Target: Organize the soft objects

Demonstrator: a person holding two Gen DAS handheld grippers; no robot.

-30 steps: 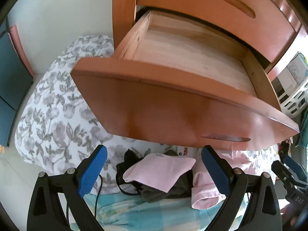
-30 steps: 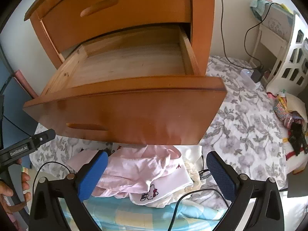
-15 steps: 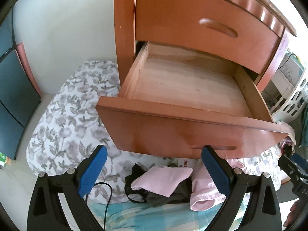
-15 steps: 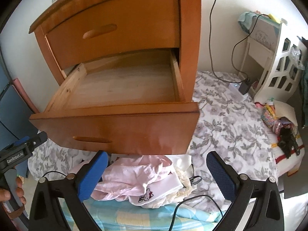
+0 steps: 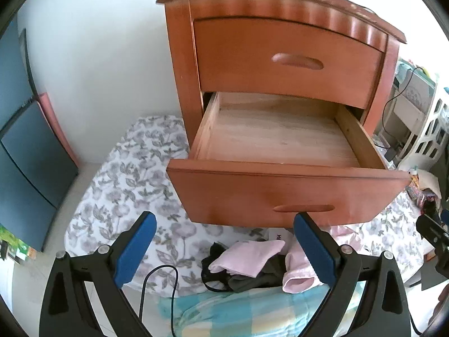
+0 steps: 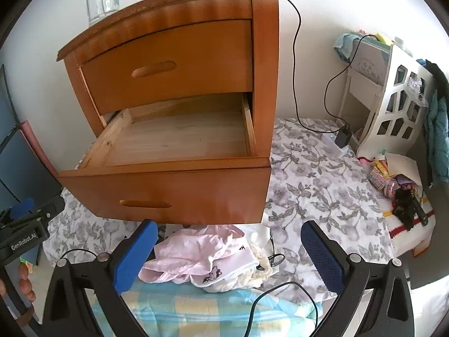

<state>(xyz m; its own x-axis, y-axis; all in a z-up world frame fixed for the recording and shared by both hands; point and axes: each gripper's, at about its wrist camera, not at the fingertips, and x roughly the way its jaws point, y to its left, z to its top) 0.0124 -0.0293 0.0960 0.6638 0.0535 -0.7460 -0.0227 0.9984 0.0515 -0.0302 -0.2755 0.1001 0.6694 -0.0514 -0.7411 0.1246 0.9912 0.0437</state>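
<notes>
Clothes pile (image 6: 207,258) on bed (image 6: 322,185), near, untouched; I have backed both grippers off, drawer (image 5: 280,137) open, bare; left fingers (image 5: 311,248) and right fingers (image 6: 134,252) spread wide, empty; first pick due.

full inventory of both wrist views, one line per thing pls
nightstand: 1, orange-brown wood, against the wall
lower drawer: 1, pulled open, nothing inside
pink clothes: pile, on floral sheet below the drawer
dark garment: 1, under a pink piece
glass: 1, clear, on the nightstand
charger: 1, black, on the sheet
left gripper: open, holding nothing
right gripper: open, holding nothing
</notes>
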